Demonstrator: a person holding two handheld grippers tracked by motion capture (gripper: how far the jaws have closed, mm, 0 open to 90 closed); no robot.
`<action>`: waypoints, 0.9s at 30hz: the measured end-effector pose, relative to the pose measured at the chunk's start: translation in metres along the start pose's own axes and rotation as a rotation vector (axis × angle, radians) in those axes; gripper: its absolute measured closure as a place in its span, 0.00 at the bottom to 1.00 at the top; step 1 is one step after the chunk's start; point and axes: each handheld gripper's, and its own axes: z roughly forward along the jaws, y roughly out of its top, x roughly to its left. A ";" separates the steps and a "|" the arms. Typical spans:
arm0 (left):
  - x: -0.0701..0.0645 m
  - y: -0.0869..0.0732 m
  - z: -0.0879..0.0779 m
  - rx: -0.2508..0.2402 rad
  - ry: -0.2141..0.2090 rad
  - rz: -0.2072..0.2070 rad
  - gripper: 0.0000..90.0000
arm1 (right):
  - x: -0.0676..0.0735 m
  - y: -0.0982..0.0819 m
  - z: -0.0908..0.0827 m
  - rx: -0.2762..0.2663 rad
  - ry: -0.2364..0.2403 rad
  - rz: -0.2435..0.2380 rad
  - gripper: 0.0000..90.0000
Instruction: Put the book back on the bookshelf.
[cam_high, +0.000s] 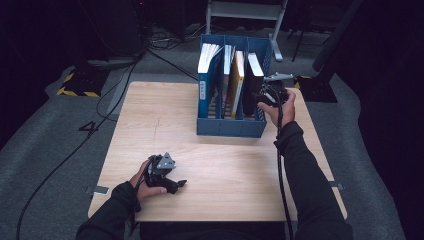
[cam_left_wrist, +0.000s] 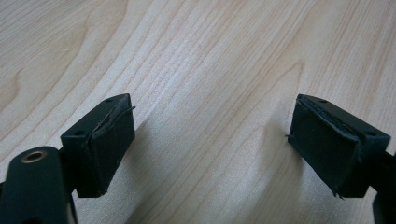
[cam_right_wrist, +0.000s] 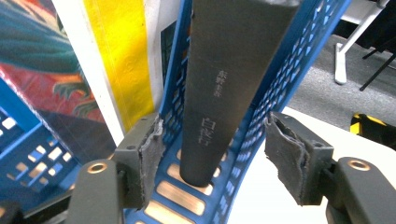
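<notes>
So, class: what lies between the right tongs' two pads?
In the right gripper view, the dark book stands between the right tongs, pads apart from it, inside the blue rack.

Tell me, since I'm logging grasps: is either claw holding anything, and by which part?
Nothing is held. The right claw stands open around the dark book's spine in the blue rack, pads apart from it. The left claw is open over the table.

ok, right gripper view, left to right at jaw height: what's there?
Colourful book cover → yellow book → left pad → black book standing in the blue file rack → right pad → table, grey floor beyond.
</notes>
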 end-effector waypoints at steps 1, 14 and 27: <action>0.000 0.000 0.000 0.000 0.000 0.000 0.16 | -0.001 0.000 -0.002 0.001 -0.001 -0.010 0.40; 0.000 0.000 0.000 0.000 0.001 -0.001 0.16 | 0.001 -0.007 -0.021 0.027 0.022 -0.083 0.37; 0.000 0.000 0.000 0.000 0.001 -0.001 0.16 | 0.003 -0.018 -0.041 0.027 0.033 -0.141 0.36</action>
